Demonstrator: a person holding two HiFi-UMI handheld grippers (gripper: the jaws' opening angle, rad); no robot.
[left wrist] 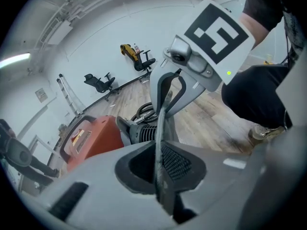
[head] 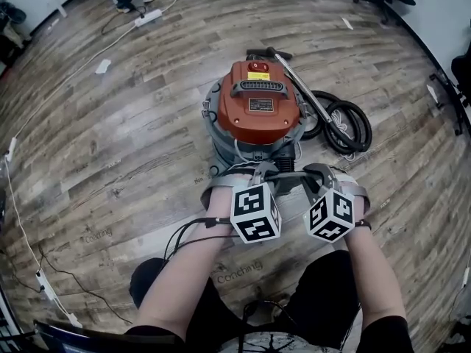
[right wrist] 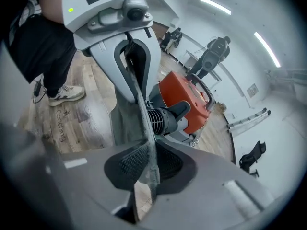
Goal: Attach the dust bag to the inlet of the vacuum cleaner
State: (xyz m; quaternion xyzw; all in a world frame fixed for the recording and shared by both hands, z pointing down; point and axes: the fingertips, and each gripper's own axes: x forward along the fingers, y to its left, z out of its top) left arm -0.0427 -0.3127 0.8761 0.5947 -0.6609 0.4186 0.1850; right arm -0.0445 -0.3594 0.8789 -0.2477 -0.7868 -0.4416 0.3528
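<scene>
Clamping dust bag [right wrist: 125,121] | left gripper [left wrist: 160,169] pinches its edge | right gripper [right wrist: 147,164] likewise | vacuum cleaner [head: 259,109] ahead

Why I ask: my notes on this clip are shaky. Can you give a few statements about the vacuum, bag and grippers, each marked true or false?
1. The vacuum cleaner has an orange top. True.
2. The vacuum cleaner stands on a table. False: it stands on the wooden floor.
3. The left gripper and the right gripper each pinch the grey dust bag between their fingers. True.
4. The black hose lies left of the vacuum cleaner in the head view. False: it is coiled at its right.
</scene>
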